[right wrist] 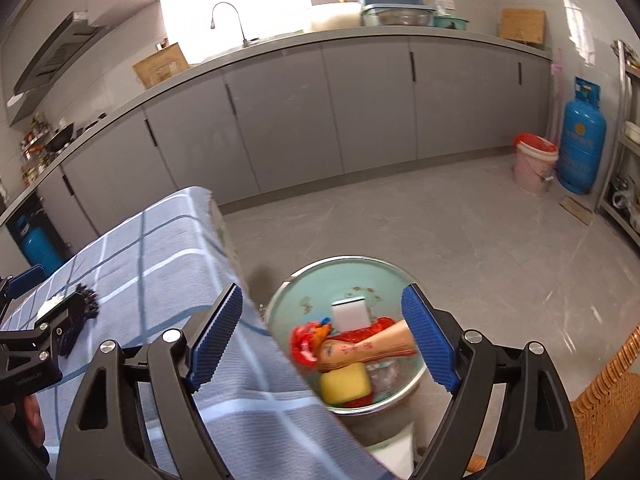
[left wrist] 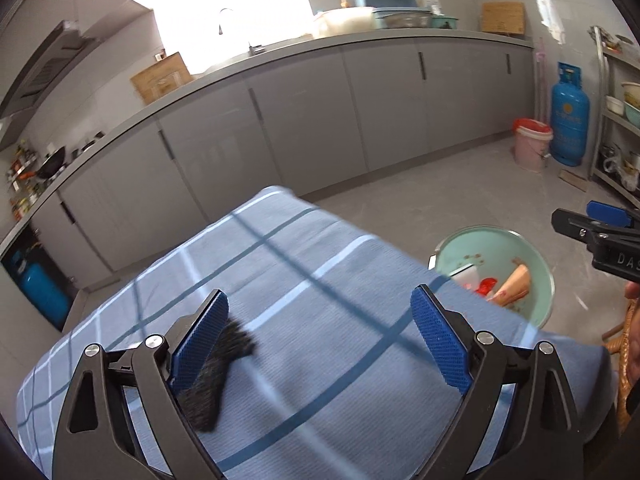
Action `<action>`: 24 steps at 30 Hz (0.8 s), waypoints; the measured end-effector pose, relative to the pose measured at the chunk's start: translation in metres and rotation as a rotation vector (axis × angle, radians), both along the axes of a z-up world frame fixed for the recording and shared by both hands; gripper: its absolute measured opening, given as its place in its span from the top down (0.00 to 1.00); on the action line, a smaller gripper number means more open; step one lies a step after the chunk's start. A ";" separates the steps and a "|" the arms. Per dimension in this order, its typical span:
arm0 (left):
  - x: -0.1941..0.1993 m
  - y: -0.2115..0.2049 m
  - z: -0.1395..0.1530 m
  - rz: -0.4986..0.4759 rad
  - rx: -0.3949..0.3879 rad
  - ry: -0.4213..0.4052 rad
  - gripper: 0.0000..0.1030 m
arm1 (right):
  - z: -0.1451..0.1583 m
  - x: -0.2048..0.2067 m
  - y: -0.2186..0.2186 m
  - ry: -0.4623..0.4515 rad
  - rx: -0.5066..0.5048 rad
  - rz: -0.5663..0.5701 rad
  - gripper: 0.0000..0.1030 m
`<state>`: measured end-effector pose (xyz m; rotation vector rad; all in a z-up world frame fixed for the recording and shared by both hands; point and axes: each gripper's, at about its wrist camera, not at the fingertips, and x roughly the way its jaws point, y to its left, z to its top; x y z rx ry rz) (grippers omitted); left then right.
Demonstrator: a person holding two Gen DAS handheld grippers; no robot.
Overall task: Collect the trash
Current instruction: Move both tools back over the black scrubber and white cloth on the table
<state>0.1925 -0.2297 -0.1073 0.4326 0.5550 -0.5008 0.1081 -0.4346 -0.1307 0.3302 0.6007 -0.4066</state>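
Observation:
A dark bristly piece of trash [left wrist: 218,372] lies on the blue checked tablecloth [left wrist: 320,280], against the inner side of my left gripper's left finger. My left gripper [left wrist: 320,340] is open above the cloth and grips nothing. It shows in the right wrist view [right wrist: 60,316], with the dark piece [right wrist: 82,312] beside it. My right gripper [right wrist: 322,336] is open and empty, above the table's right edge and the mint green basin [right wrist: 352,276] on the floor. The basin holds a yellow sponge [right wrist: 345,385], red wrappers [right wrist: 308,340], a tan packet [right wrist: 360,350] and a white piece [right wrist: 350,314].
Grey cabinets [left wrist: 320,120] run along the back wall. A pink bucket [left wrist: 532,144] and a blue gas cylinder [left wrist: 569,120] stand at the right, next to a metal shelf rack [left wrist: 616,120]. A wicker chair [right wrist: 604,392] is at the right of the basin.

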 end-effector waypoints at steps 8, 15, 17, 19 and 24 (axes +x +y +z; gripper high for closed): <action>0.019 0.095 -0.003 0.192 -0.005 0.003 0.11 | 0.014 0.036 0.071 0.018 -0.045 0.142 0.21; 0.041 0.177 -0.019 0.364 -0.006 0.035 0.11 | 0.019 0.078 0.144 0.037 -0.074 0.280 0.18; 0.047 0.197 -0.021 0.409 -0.006 0.039 0.11 | 0.018 0.089 0.163 0.044 -0.082 0.313 0.18; 0.052 0.215 -0.023 0.444 -0.011 0.044 0.11 | 0.016 0.103 0.184 0.055 -0.089 0.347 0.18; 0.062 0.241 -0.024 0.488 -0.034 0.048 0.10 | 0.003 0.138 0.232 0.099 -0.081 0.400 0.18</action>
